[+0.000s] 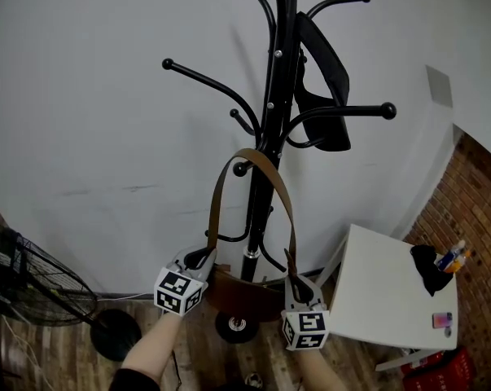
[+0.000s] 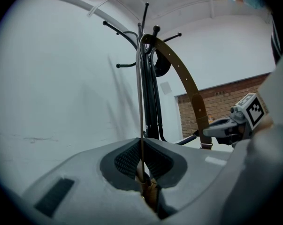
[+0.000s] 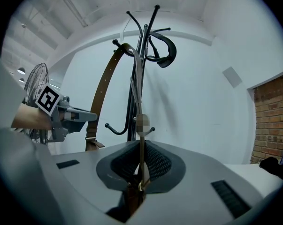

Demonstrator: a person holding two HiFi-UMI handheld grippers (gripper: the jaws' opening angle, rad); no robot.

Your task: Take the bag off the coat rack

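Note:
A brown leather bag (image 1: 243, 293) hangs low on the black coat rack (image 1: 271, 96). Its strap (image 1: 229, 169) loops over a short hook (image 1: 240, 169). My left gripper (image 1: 201, 258) is shut on the strap's left strand just above the bag. My right gripper (image 1: 297, 283) is shut on the right strand. In the left gripper view the strap (image 2: 141, 125) runs edge-on out of the closed left gripper (image 2: 143, 167) up to the hook, with the right gripper (image 2: 229, 125) beyond. The right gripper view shows the strap (image 3: 140, 142) pinched in the right gripper (image 3: 141, 170), the left gripper (image 3: 64, 116) on the other strand.
A black cap (image 1: 322, 80) hangs on an upper hook. A floor fan (image 1: 29, 279) stands at the left. At the right a white table (image 1: 387, 300) carries a dark object (image 1: 431, 269) and a pink item (image 1: 442, 321). A brick wall (image 1: 473, 210) lies beyond it.

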